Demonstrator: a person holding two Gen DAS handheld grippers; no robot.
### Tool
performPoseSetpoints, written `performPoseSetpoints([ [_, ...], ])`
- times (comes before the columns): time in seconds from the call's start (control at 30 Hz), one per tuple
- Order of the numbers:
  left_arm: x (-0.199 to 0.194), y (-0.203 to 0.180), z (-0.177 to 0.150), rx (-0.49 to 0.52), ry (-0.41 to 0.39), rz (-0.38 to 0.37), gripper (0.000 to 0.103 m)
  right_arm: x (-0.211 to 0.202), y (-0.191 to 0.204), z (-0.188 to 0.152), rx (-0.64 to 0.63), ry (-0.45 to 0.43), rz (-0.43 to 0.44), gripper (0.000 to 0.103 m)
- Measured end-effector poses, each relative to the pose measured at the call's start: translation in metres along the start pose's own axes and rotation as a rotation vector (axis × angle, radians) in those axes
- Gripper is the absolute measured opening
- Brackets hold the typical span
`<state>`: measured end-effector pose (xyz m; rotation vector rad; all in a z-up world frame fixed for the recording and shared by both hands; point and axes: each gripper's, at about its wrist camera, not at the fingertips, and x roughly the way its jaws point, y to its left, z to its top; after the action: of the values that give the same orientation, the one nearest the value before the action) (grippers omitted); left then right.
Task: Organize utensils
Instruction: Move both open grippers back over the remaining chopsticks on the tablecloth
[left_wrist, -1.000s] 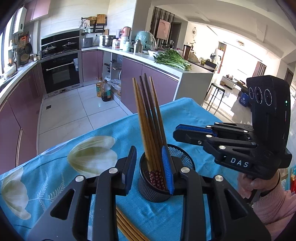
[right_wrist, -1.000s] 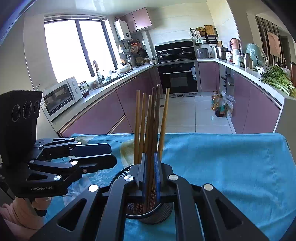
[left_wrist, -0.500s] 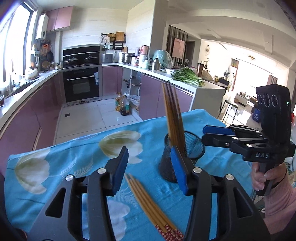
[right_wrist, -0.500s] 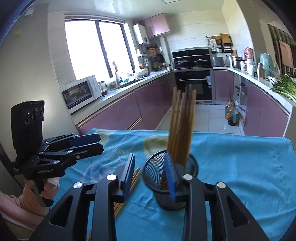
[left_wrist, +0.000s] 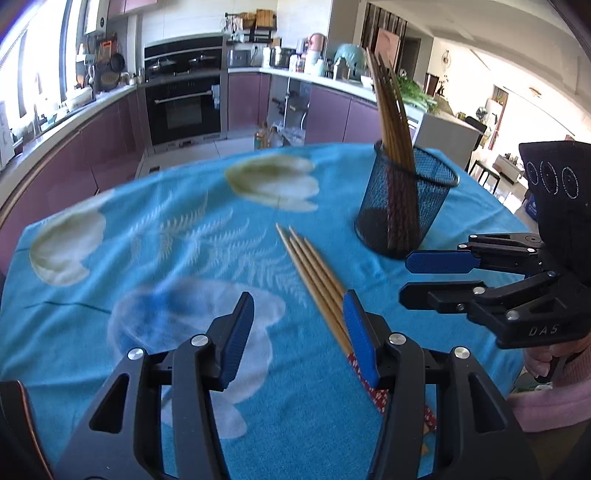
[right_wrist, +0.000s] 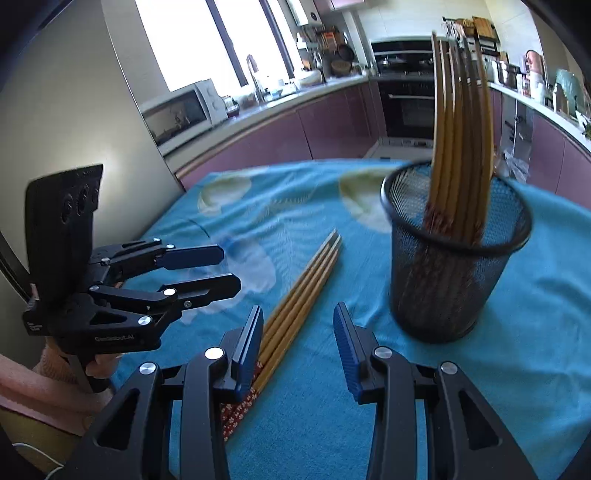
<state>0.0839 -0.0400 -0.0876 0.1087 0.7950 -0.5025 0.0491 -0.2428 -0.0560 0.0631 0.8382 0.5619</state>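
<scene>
to the left of the loose chopsticks (left_wrist: 314, 273) the blue cloth on my bench (left_wrist: 166, 258) lies bare, with room to pass. the mesh cup (left_wrist: 406, 210) full of upright chopsticks (left_wrist: 391, 110) stands at the far right and blocks that side. my right hand-held gripper (left_wrist: 424, 277) hangs near the cup, just right of my left hand-held gripper (left_wrist: 299, 339), so the gap between them is narrow.

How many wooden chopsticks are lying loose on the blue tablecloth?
4 wooden chopsticks, side by side on the blue floral tablecloth, left of the black mesh cup; the gripper hides their patterned ends.
</scene>
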Motion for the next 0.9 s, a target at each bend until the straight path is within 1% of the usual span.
performPoseSetpoints([
  [0.07,0.007,0.000,-0.006,-0.001,0.020,0.011,0.050,0.006,0.000,-0.005,0.011,0.021,0.000,0.037],
  [0.27,0.019,-0.001,-0.017,-0.018,0.059,0.000,0.050,0.012,0.002,-0.013,0.015,0.052,-0.010,0.037],
  [0.43,0.021,0.000,-0.016,-0.025,0.065,-0.004,0.052,0.015,0.006,-0.016,-0.001,0.065,-0.023,0.037],
  [0.63,0.026,-0.003,-0.012,-0.011,0.074,-0.007,0.052,0.015,0.009,-0.018,-0.036,0.069,-0.073,0.034],
  [0.9,0.035,-0.008,-0.007,0.008,0.096,-0.004,0.052,0.015,0.004,-0.016,-0.021,0.076,-0.089,0.034],
])
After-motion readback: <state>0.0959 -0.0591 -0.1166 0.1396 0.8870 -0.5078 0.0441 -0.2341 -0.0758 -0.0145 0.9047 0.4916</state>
